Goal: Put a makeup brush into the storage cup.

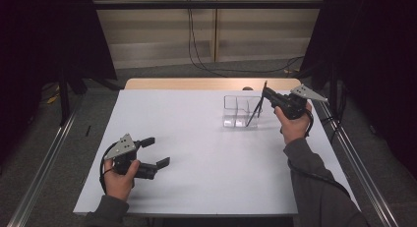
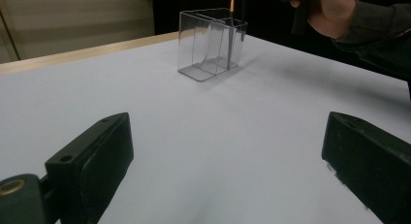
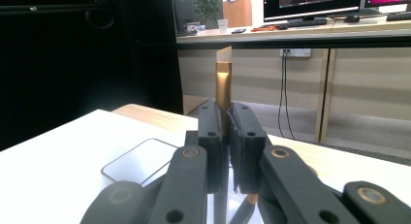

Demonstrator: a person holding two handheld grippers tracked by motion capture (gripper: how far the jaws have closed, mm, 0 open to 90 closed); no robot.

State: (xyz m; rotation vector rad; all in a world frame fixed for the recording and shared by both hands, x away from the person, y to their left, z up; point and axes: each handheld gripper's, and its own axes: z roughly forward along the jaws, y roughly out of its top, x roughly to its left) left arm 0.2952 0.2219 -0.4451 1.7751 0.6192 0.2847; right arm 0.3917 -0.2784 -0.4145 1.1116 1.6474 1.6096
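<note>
A clear plastic box (image 1: 231,111) with compartments stands at the table's far right; in the left gripper view the box (image 2: 208,44) sits far ahead. A thin dark stick (image 1: 254,111) leans with its lower end inside the box, apparently in the right-hand compartment. My right gripper (image 1: 267,93) is shut on its upper part, just above the box. In the right gripper view the stick's gold-brown top (image 3: 223,83) rises between the closed fingers (image 3: 209,136). My left gripper (image 1: 158,152) rests open near the table's front left, nothing between its fingers (image 2: 92,161).
The white table (image 1: 196,153) has a wooden strip (image 1: 196,83) along its far edge, with a small dark object (image 1: 247,88) on it. Metal rails run along both sides on the floor. Cables (image 1: 206,65) trail beyond the table.
</note>
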